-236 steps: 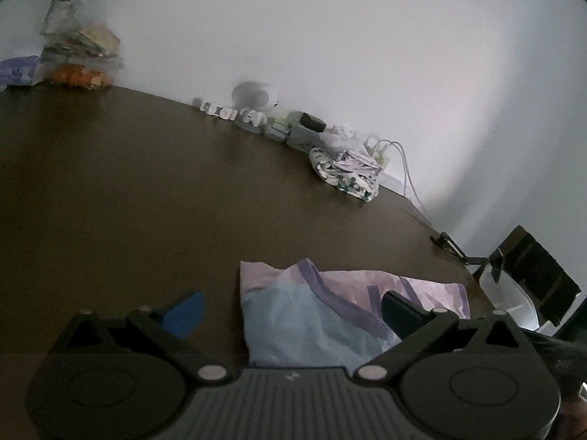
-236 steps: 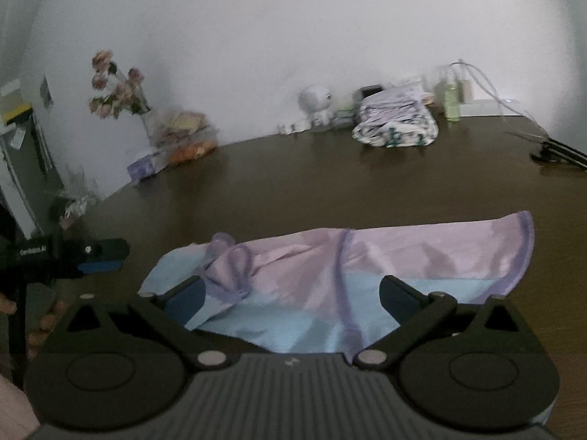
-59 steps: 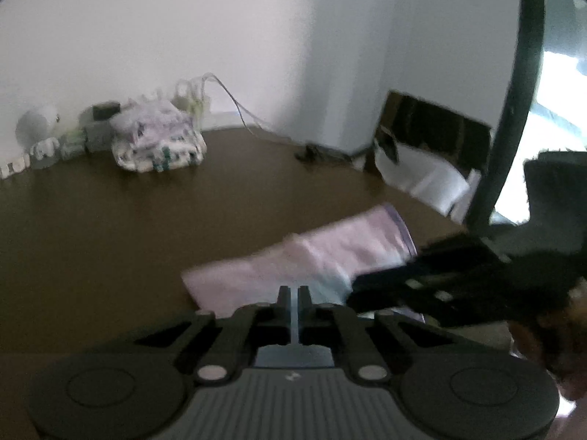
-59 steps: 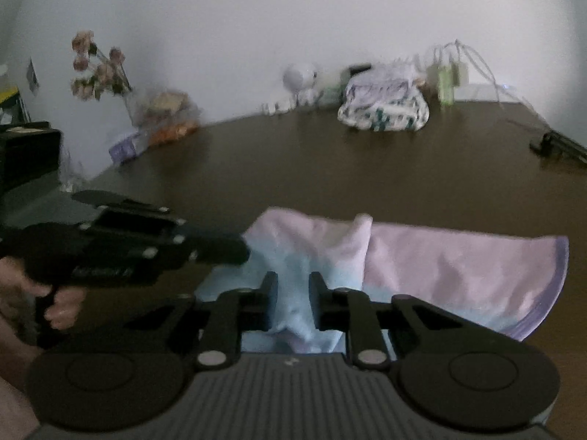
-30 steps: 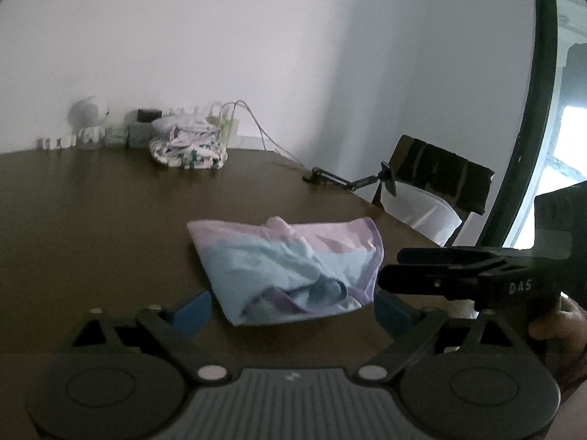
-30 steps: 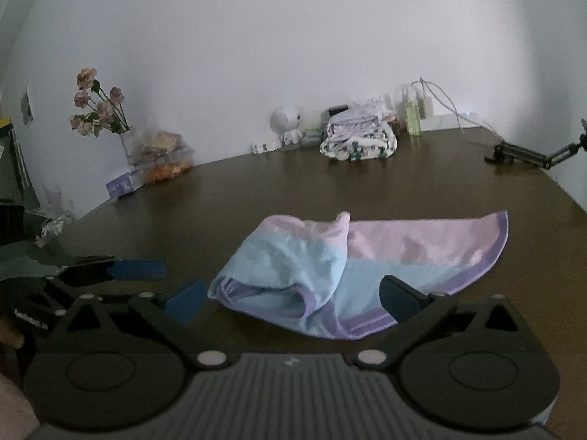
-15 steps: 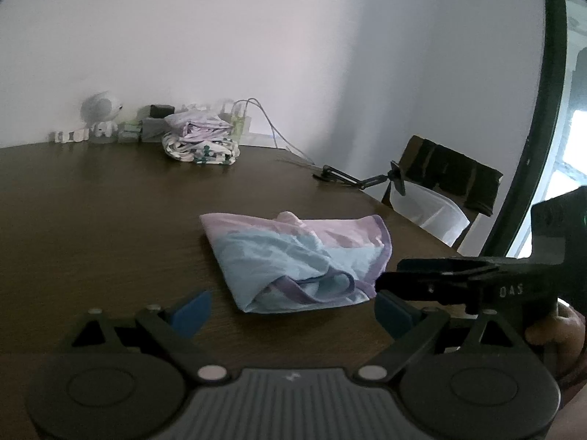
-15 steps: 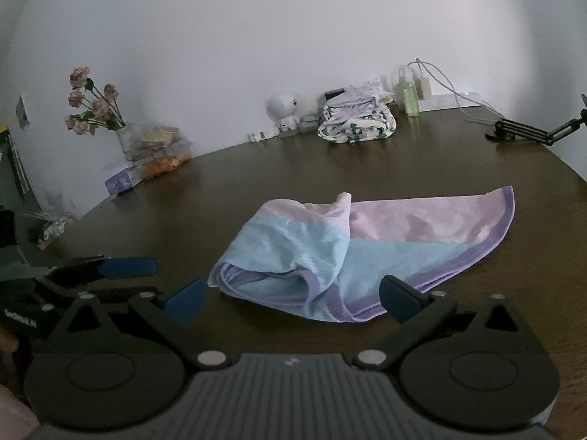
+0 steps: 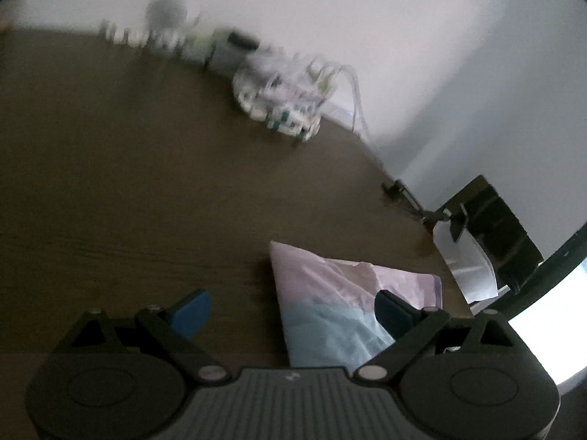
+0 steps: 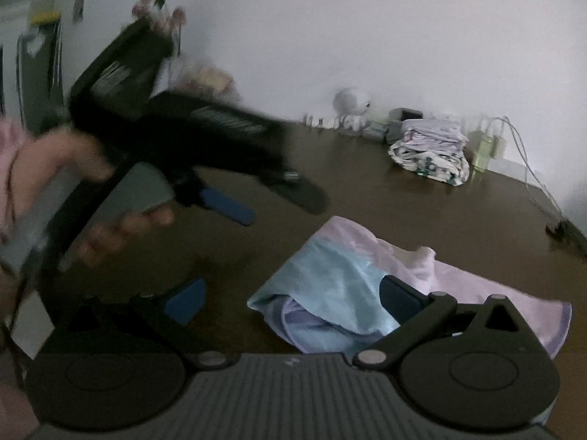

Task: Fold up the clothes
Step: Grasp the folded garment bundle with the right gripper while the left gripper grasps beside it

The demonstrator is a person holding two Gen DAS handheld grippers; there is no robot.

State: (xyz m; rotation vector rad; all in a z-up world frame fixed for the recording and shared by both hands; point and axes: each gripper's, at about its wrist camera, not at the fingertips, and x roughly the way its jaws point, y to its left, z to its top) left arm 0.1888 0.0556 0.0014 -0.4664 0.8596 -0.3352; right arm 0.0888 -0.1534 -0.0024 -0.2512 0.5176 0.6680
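Since half a second ago both grippers have closed in on the garment, which now fills the lower part of each view instead of lying out ahead on the table.

Largest is the dark brown table [image 9: 128, 168], which carries everything. On it lies the garment [image 10: 330, 293], a pink and light blue cloth with purple trim, folded over on itself so the blue part lies bunched at one end and the pink part spreads flat toward the table's edge.

Seen from the right wrist, the left gripper [image 10: 271, 201] reaches in from the left, blurred, held by a hand [image 10: 73, 190] with a pink sleeve behind it; its jaws stand apart, holding nothing, above bare table just beside the garment's blue end. In its own view the left gripper [image 9: 293, 308] is spread wide, with one blue pad [image 9: 190, 311] over the table and the other finger over the garment's pink and blue part.

The right gripper [image 10: 290, 300] is likewise wide apart and empty, one pad over bare table, the other over the blue fold.

At the far wall sit a stack of folded clothes [image 10: 429, 150] and a small white figurine [image 10: 352, 104].
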